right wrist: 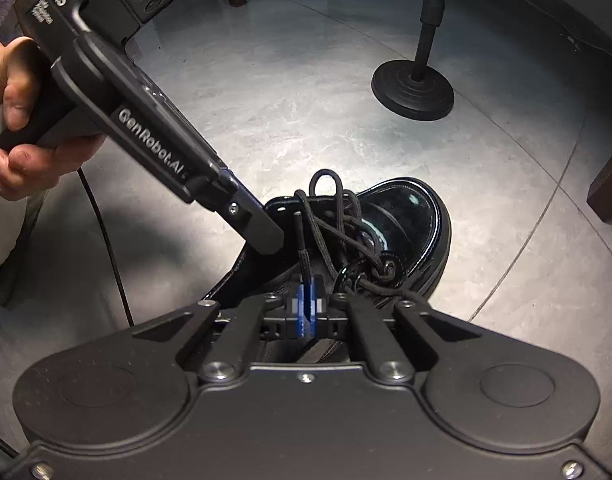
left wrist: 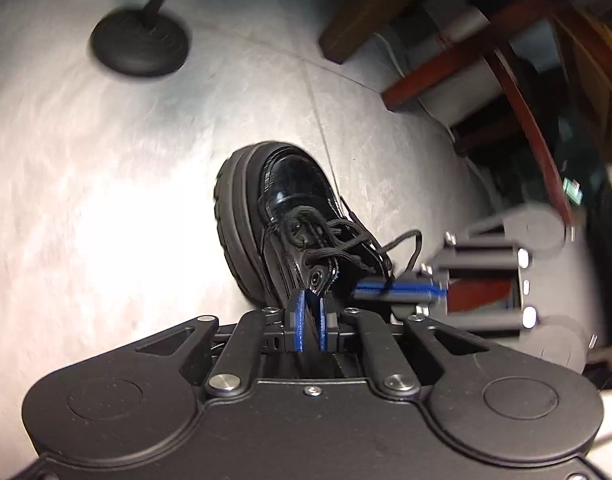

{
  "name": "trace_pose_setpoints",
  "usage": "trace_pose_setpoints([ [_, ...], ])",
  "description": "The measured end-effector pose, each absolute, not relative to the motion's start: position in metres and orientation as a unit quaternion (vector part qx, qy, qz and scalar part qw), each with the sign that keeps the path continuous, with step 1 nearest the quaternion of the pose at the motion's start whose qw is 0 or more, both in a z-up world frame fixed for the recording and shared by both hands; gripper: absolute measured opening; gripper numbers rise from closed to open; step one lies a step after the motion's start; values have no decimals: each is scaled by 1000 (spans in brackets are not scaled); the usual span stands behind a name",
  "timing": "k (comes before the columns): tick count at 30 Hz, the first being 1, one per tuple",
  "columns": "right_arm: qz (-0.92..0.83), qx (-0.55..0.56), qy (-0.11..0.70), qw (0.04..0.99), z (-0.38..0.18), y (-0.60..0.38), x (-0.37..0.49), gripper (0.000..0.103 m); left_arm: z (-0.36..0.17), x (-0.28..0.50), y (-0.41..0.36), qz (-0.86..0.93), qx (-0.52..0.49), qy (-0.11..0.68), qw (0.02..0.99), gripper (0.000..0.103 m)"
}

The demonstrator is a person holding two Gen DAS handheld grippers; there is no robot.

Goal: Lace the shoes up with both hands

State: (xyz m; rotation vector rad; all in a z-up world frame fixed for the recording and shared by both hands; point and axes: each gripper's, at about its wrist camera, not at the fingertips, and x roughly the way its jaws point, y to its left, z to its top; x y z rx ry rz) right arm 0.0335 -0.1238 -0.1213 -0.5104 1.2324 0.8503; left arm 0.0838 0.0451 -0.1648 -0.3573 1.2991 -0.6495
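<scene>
We see a glossy black shoe [right wrist: 390, 224] on the grey floor [right wrist: 265, 100], its toe pointing away from the person's hand [right wrist: 21, 120] and its upper eyelets still unthreaded. The right gripper [right wrist: 307, 304] has its fingers together, pinching the lace [right wrist: 301, 248] just below its stiff tip (the best place to hold, we judge, since the cord itself is soft and limp). The left gripper [left wrist: 310, 318] has its fingers nearly together about the edge of the eyelet flap [left wrist: 318, 280]; whether they press on it we cannot tell. A round stand base [right wrist: 412, 88] sits well apart.
</scene>
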Motion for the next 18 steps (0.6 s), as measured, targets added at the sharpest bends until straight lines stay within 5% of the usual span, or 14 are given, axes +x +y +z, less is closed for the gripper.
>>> trace_pose_setpoints([
  [5,404,-286,546,676,-133,-103,33,3,-183,94,65,-258,-257,636,681,5],
  [12,379,-214,585,685,-140,-118,44,3,-224,93,101,-220,-399,652,606,5],
  [18,380,-209,582,688,-139,-119,45,3,-234,99,106,-254,-400,650,594,6],
])
